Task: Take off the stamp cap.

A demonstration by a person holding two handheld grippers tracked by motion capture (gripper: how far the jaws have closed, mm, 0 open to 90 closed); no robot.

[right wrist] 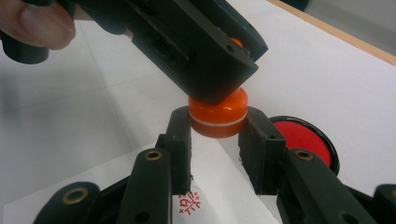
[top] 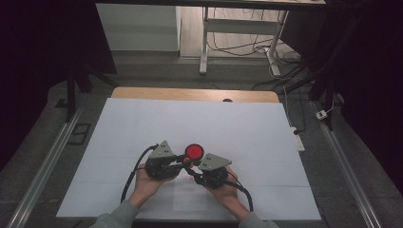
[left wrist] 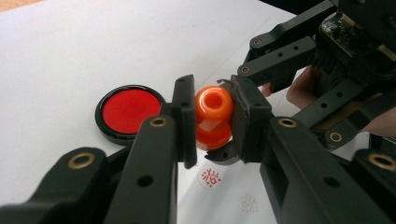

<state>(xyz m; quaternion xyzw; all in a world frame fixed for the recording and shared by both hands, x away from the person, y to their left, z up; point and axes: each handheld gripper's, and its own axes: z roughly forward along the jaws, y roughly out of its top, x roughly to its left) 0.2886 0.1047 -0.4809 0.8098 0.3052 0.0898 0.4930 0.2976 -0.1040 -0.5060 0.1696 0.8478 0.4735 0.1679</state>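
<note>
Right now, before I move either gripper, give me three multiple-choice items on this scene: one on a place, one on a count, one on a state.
1. Where is the red ink pad?
A. on the white sheet, just beyond the grippers
B. on the floor
C. on the bare wooden strip at the far edge

2. How many red stamp prints show on the paper in the left gripper view?
A. none
B. two
C. five

3. How is the orange stamp held?
A. lying loose on the table
B. by the left gripper alone
C. by the left gripper and the right gripper together

Answers: 1 A, the high view shows it on the sheet. 2 B, one bold, one faint. 3 C, both pairs of jaws press on it.
</note>
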